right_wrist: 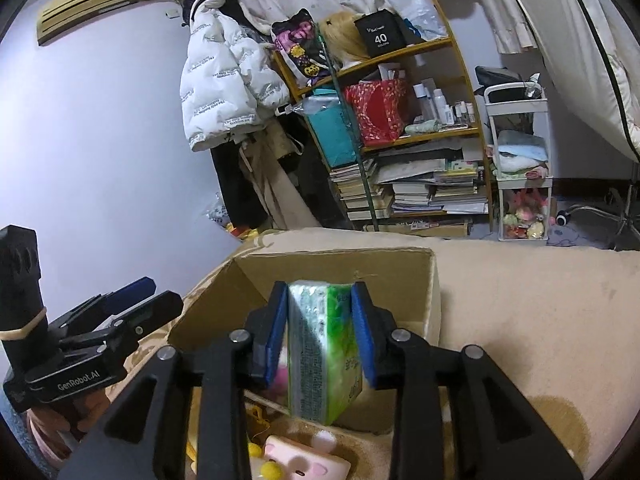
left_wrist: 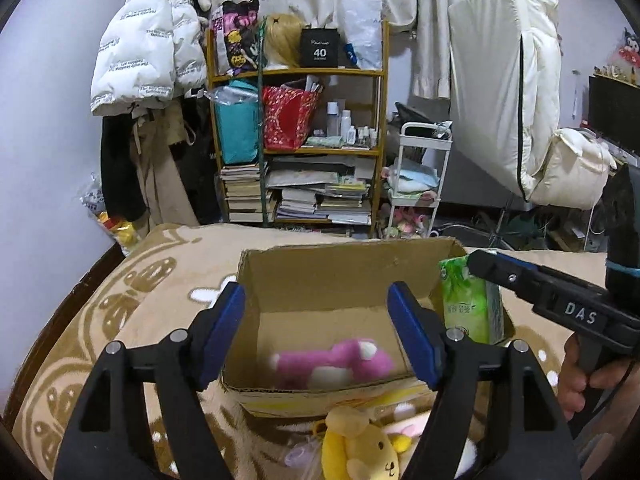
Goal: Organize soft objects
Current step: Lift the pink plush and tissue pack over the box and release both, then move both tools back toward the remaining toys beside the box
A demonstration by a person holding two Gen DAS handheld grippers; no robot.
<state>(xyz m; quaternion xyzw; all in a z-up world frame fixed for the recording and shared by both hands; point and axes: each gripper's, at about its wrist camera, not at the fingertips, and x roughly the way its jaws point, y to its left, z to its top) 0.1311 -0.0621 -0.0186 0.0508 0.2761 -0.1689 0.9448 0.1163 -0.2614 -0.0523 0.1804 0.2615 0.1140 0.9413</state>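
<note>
An open cardboard box [left_wrist: 340,272] sits on a beige blanket; it also shows in the right wrist view [right_wrist: 400,272]. A pink plush toy [left_wrist: 336,362] lies inside it. My left gripper [left_wrist: 320,332] is open and empty above the box's near side. My right gripper [right_wrist: 322,332] is shut on a green tissue pack [right_wrist: 324,352] and holds it over the box's right edge. The pack also shows in the left wrist view [left_wrist: 468,300]. A yellow plush [left_wrist: 360,448] and a pink plush [right_wrist: 304,460] lie in front of the box.
The patterned beige blanket [left_wrist: 152,288] covers the bed. Behind stand a wooden shelf [left_wrist: 300,152] with books and bags, a white cart [left_wrist: 420,180], hanging coats [left_wrist: 148,52] and a white padded cover [left_wrist: 508,92].
</note>
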